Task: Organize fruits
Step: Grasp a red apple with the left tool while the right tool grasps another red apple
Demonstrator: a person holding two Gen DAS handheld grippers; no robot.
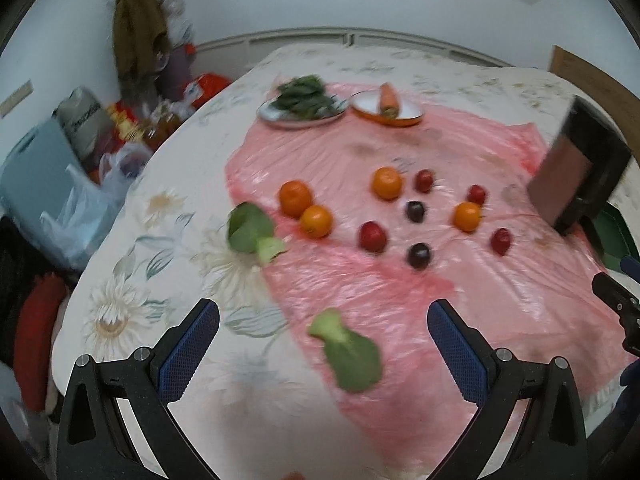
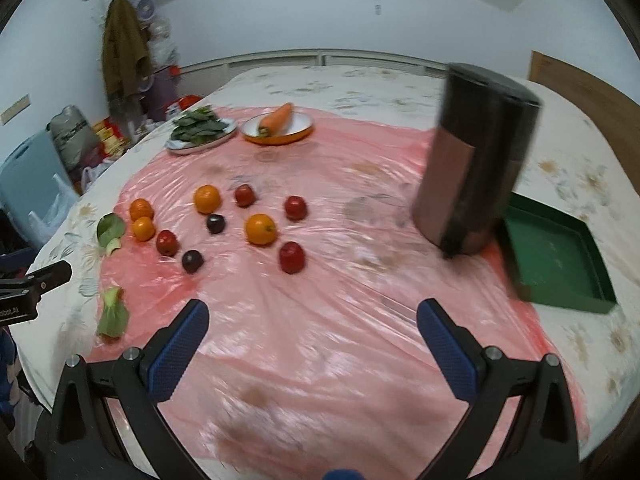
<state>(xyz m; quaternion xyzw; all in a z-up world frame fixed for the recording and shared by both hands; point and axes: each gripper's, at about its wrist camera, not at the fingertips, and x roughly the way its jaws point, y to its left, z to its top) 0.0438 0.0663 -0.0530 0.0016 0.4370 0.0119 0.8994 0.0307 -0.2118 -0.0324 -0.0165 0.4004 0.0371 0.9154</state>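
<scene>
Four oranges (image 1: 387,183) lie on the pink plastic sheet (image 1: 360,292) in my left wrist view, mixed with red fruits (image 1: 372,236) and two dark plums (image 1: 418,255), all loose near the sheet's middle and in no container. My left claw (image 1: 323,354) hangs above the sheet's near edge, fingers spread wide and holding nothing. Just below it a leafy green piece (image 1: 350,350) lies on the sheet, and a second one (image 1: 252,230) sits at the sheet's left border. At the sheet's far end, a grey plate (image 1: 300,114) carries a heap of green leaves (image 1: 308,94), and just right of it an orange-rimmed dish (image 1: 387,114) holds a carrot (image 1: 389,98). A tall dark canister (image 1: 576,168) stands at the sheet's right side.

From my right wrist view, my right claw (image 2: 313,340) is also spread wide and empty, above the near part of the sheet (image 2: 320,320). The oranges (image 2: 260,229), red fruits (image 2: 291,257) and plums (image 2: 192,261) lie left of the sheet's centre. The canister (image 2: 476,156) rises on the sheet's right part, with a green tray (image 2: 560,300) touching its far side, nothing visible inside. The leaf plate (image 2: 200,142) and carrot dish (image 2: 278,134) sit at the sheet's far end. The sheet covers a flowered cloth on the desk (image 2: 580,184).
</scene>
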